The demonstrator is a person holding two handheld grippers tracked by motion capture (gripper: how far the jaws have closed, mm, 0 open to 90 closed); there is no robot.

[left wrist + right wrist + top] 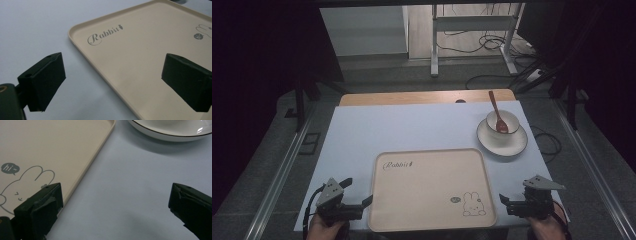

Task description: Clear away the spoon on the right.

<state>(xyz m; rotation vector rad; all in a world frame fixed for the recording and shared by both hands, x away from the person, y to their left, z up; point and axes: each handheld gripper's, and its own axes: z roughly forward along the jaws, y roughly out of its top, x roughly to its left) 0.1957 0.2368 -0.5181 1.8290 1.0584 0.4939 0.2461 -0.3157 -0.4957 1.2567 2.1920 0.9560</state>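
White table (362,130), beige tray (430,222), white plate (517,146)

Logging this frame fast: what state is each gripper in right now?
Left gripper: open, holding nothing, jaws straddling the left edge of the beige rectangular rabbit-print tray.
Right gripper: open, holding nothing, beside the tray's right edge.

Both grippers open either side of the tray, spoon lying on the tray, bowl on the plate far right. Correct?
Not quite. The spoon isn't on the tray; the high view shows it standing in the bowl, which sits on the plate. The rest holds: left gripper and right gripper are open beside the tray.
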